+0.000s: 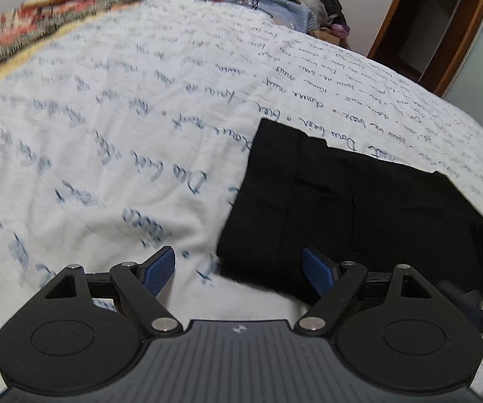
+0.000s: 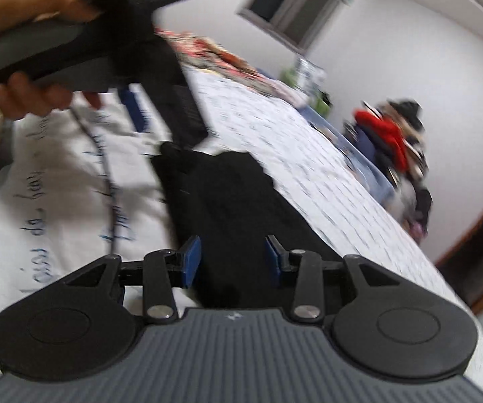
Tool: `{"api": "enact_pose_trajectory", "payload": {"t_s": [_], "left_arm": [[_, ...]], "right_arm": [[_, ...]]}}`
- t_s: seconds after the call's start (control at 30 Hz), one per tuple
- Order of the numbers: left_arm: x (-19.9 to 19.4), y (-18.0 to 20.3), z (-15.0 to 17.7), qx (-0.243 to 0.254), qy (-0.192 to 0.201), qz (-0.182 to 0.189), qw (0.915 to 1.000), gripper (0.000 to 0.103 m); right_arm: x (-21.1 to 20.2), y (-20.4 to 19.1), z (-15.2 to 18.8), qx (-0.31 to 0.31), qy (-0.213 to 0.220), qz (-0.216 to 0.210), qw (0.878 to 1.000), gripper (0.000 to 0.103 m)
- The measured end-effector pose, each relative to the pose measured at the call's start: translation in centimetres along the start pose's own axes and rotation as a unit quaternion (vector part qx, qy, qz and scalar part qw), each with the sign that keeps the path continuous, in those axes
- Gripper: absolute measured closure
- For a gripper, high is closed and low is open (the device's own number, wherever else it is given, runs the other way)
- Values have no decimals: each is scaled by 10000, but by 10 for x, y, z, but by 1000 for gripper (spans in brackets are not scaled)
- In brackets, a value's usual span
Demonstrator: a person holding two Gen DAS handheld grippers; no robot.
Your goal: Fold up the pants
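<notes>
Black pants (image 1: 358,208) lying folded flat on the lettered bedspread (image 1: 124,117). Left gripper (image 1: 239,270) spread wide, empty, at the pants' near corner; right gripper (image 2: 233,262) likewise released above them. Risk: snagging bedspread with cloth, undoing the fold.

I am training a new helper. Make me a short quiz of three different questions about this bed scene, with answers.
1. True or false: the left tongs grip the pants.
2. What colour are the pants? A white, B black, C red.
3. Fill in: the pants lie on a bedspread printed with ____.

Key: 1 false, both the left and the right tongs are open and hold nothing. 2 B. 3 handwriting.
</notes>
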State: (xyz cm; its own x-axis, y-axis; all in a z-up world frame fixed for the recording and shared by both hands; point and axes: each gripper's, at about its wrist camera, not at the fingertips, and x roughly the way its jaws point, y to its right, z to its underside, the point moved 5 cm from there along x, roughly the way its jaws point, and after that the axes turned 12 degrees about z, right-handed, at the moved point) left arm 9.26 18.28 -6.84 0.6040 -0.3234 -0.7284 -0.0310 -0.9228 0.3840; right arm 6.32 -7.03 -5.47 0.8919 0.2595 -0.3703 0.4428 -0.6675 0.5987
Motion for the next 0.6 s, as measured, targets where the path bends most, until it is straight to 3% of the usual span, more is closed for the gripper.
{"api": "enact_pose_trajectory", "payload": {"t_s": [0.17, 0.27, 0.5, 0.6], "left_arm": [[6, -10, 4, -1012, -115, 544, 9933, 20], [5, -9, 5, -1213, -100, 584, 9909, 18], [13, -1, 3, -1566, -145, 741, 9848, 15], [20, 2, 1, -1581, -126, 670, 9851, 12]], "right_arm": [[12, -35, -11, -523, -80, -13, 9986, 66], [23, -47, -10, -925, -115, 125, 9956, 64], [38, -60, -18, -1204, 137, 319, 9921, 64], [43, -69, -23, -1388, 275, 353, 9893, 74]]}}
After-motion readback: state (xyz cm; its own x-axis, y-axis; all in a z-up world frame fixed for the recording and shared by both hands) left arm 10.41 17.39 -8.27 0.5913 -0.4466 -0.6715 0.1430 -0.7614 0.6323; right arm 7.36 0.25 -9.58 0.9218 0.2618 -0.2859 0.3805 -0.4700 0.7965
